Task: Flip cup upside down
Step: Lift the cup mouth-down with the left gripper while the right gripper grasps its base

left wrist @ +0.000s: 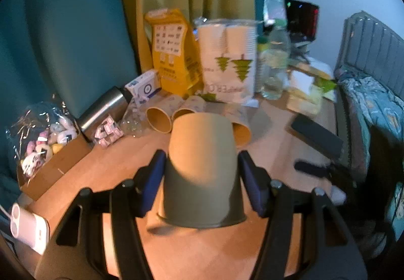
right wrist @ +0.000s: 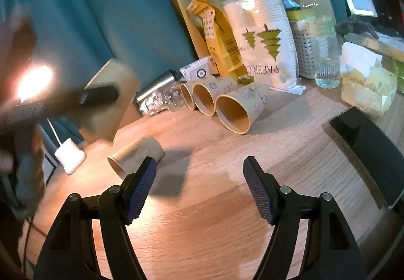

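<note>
In the left wrist view, my left gripper (left wrist: 202, 174) is shut on a plain brown paper cup (left wrist: 202, 169), held upside down with its rim low over the wooden table (left wrist: 106, 164). The same cup (right wrist: 111, 101) shows blurred at the left of the right wrist view, in the left gripper's dark finger (right wrist: 101, 94). My right gripper (right wrist: 199, 186) is open and empty above the table. Another paper cup (right wrist: 136, 154) lies on its side just beyond its left finger. Three patterned cups (right wrist: 237, 108) lie on their sides farther back.
A bag of paper cups (right wrist: 262, 37), a yellow pack (right wrist: 217, 35), a water bottle (right wrist: 320, 35) and a steel flask (right wrist: 156, 88) stand at the back. A black phone (right wrist: 371, 143) lies right. A cardboard box of sweets (left wrist: 50, 154) and a white charger (left wrist: 27, 227) sit left.
</note>
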